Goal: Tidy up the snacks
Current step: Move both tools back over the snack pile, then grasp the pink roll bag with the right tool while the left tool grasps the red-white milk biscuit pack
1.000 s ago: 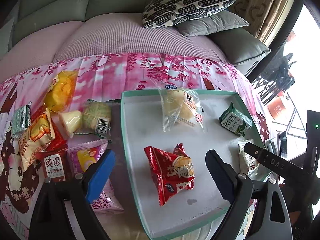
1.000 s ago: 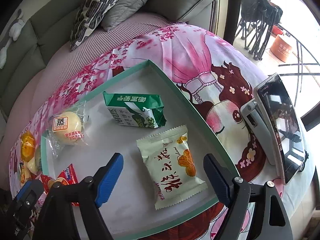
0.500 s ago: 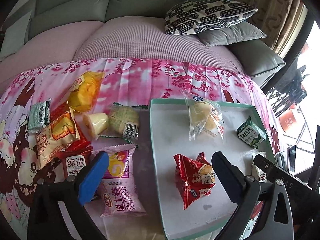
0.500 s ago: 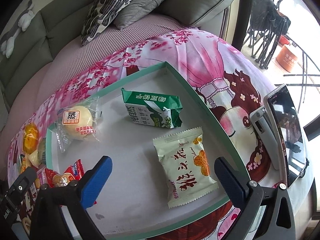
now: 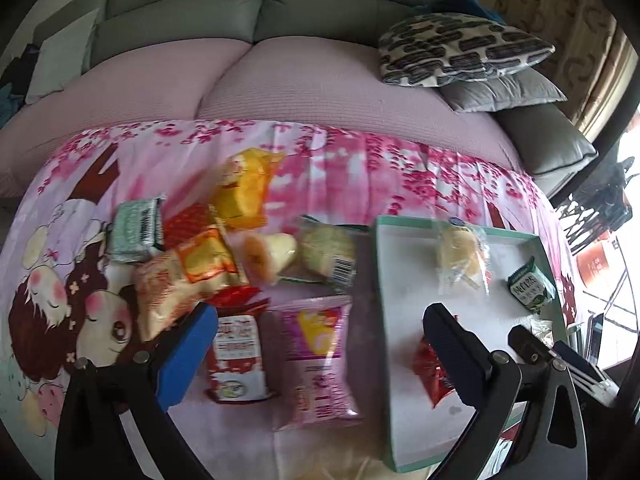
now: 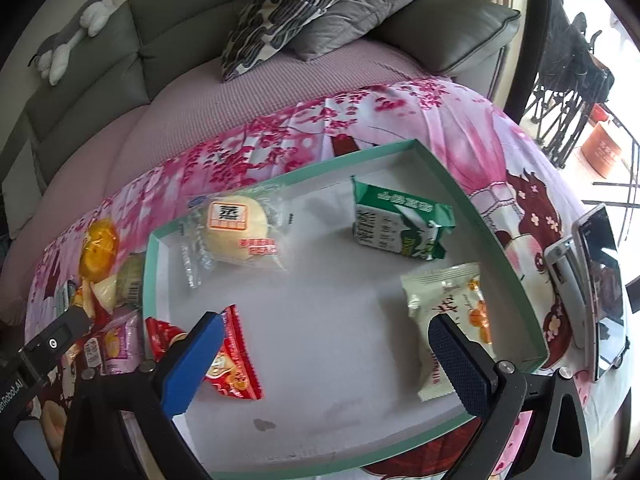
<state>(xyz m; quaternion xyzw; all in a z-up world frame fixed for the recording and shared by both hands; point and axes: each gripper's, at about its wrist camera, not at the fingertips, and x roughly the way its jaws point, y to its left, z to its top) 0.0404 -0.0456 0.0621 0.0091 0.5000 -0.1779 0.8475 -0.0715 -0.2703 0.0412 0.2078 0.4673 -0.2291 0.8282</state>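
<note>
Right wrist view has four snacks in the teal tray (image 6: pixel 460 184) at the bench's right end, roughly eight waiting loose left of it, and both the left gripper (image 5: pixel 320 356) and right gripper (image 6: pixel 328 364) wide open, empty.

A home living room — grey sofa (image 5: pixel 264 12), patterned cushion (image 6: pixel 280 12), curtains (image 5: pixel 560 36), plush toy (image 6: pixel 72 28).
</note>
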